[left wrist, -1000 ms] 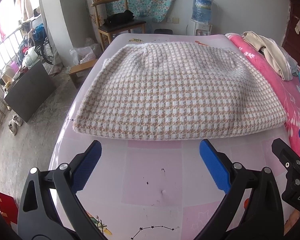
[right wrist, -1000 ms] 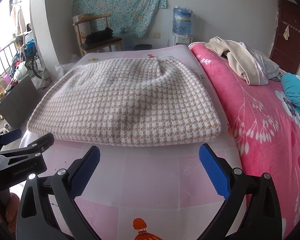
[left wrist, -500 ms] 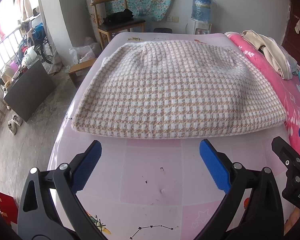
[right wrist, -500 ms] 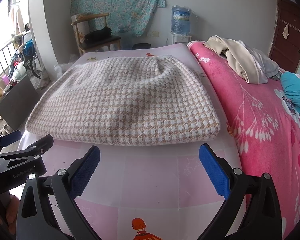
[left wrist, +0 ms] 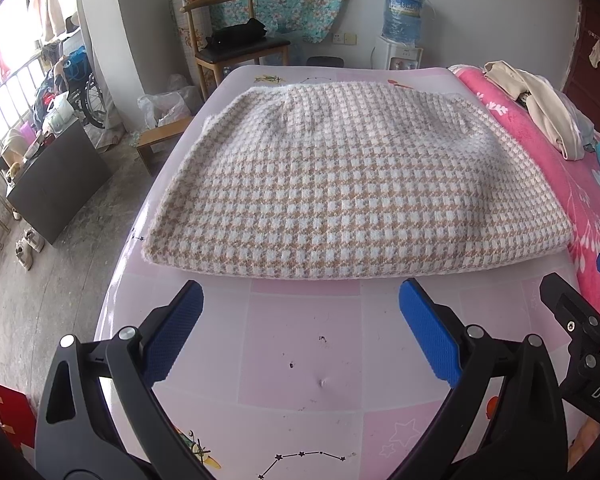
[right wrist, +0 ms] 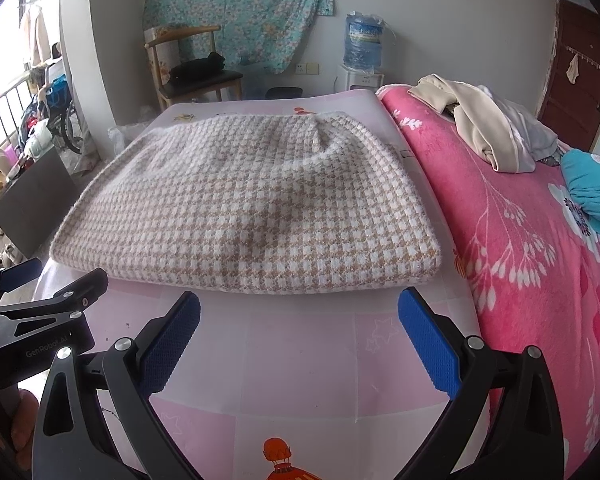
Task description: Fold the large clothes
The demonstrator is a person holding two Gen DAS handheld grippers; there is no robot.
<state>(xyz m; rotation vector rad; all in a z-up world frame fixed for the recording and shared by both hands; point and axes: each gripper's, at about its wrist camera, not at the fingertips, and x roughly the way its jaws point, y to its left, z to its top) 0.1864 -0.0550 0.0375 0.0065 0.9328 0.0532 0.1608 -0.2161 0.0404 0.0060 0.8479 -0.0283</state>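
A folded beige-and-white houndstooth garment lies flat on the pale pink patterned sheet of a bed. My left gripper hovers open just short of the garment's near edge, nothing between its blue pads. My right gripper is likewise open and empty, near the garment's front right corner. Each gripper shows at the edge of the other's view: the right one and the left one.
A pink floral blanket covers the bed's right side, with a heap of beige and white clothes and a teal item on it. Beyond the bed stand a wooden chair and a water dispenser. The floor drops off at left.
Both grippers have pulled back and up slightly, so the garment sits a little farther away in view. Both stay open.
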